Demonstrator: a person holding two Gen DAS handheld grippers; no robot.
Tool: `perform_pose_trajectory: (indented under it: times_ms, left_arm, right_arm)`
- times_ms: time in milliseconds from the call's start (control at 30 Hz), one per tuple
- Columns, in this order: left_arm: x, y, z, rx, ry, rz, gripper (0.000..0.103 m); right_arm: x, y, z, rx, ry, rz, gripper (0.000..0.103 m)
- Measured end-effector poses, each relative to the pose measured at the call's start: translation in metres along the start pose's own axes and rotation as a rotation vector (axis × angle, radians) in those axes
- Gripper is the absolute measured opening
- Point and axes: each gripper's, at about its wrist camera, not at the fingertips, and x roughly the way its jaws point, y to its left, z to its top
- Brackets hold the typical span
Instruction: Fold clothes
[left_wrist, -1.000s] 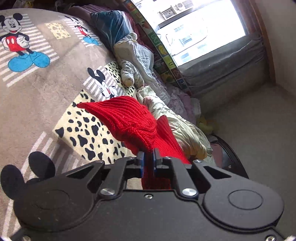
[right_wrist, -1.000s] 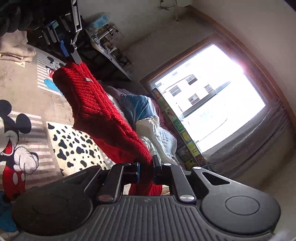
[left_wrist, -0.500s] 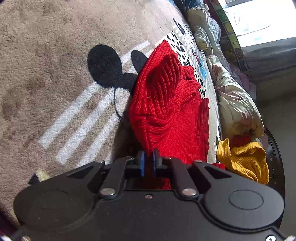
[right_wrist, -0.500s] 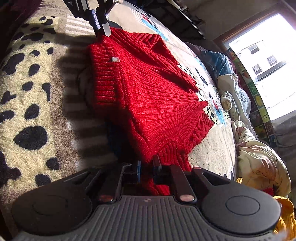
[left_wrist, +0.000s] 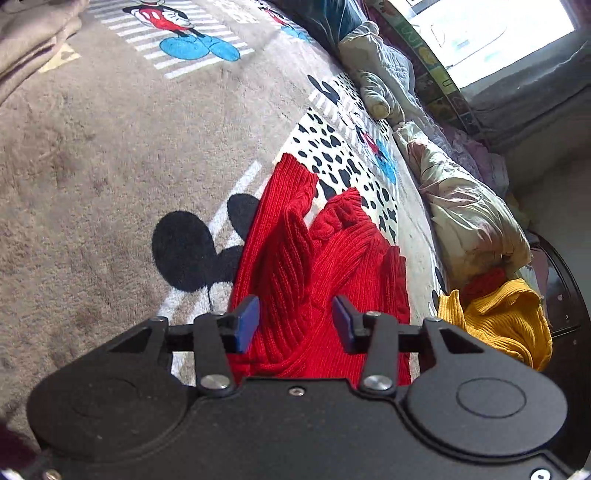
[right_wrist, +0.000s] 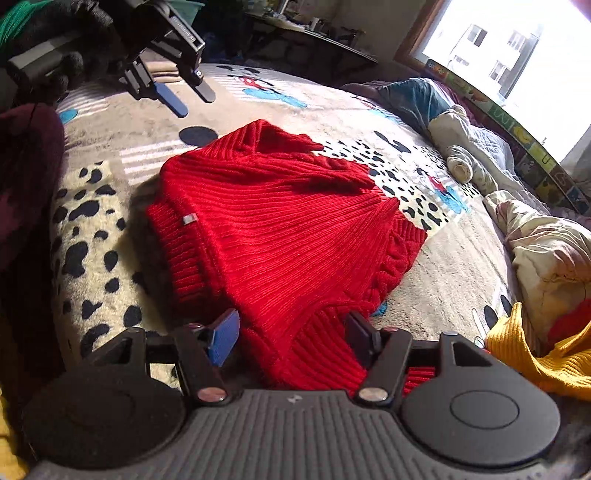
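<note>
A red knit sweater (right_wrist: 277, 229) lies folded on the Mickey-print blanket (right_wrist: 443, 280). My right gripper (right_wrist: 291, 332) is low over its near hem. Its jaws are opening, with the ribbed hem lying between the blue pads, which do not press on it. My left gripper (right_wrist: 188, 98), held by a black-gloved hand (right_wrist: 66, 55), hangs above the blanket past the sweater's far edge, apart from it. In the left wrist view the left gripper (left_wrist: 295, 317) has its jaws opening too, and the sweater (left_wrist: 314, 266) shows below the gap, untouched by the pads.
A yellow knit garment (right_wrist: 546, 358) and a bit of red cloth lie at the right, by a crumpled pale quilt (right_wrist: 546, 251). A dark maroon garment (right_wrist: 26, 166) sits at the left. Rolled bedding (right_wrist: 465, 155) lines the window side. Folded beige cloth (left_wrist: 33, 40) lies far left.
Both grippers came down with the red sweater, which hung between them and now lies on the blanket. Both pairs of jaws, shut on it before, now stand apart, off the cloth.
</note>
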Motion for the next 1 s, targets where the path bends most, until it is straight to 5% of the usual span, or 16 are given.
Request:
perform_pose_trajectory:
  times_ms: [167,533,633,733,1000]
  left_arm:
    - [0.059,0.005,0.052,0.111,0.012,0.121,0.041]
    - [0.147,0.015,0.082,0.142,0.097,0.119,0.039]
    - [0.151,0.013,0.079,0.143,0.093,0.098,0.030]
    - [0.144,0.014,0.071,0.119,0.094,0.077,0.008]
    - [0.091,0.009,0.065,0.091,-0.019,0.028,0.006]
  right_arm:
    - [0.046,-0.064,0.020,0.237,-0.051,-0.034,0.063]
    - [0.102,-0.097,0.005,0.514,-0.055,-0.038,0.063]
    - [0.092,-0.104,-0.014,0.663,-0.090,-0.028,0.063]
    - [0.083,-0.103,-0.029,0.746,-0.089,-0.018,0.063]
    - [0.037,-0.101,-0.057,0.808,-0.138,-0.066,0.063]
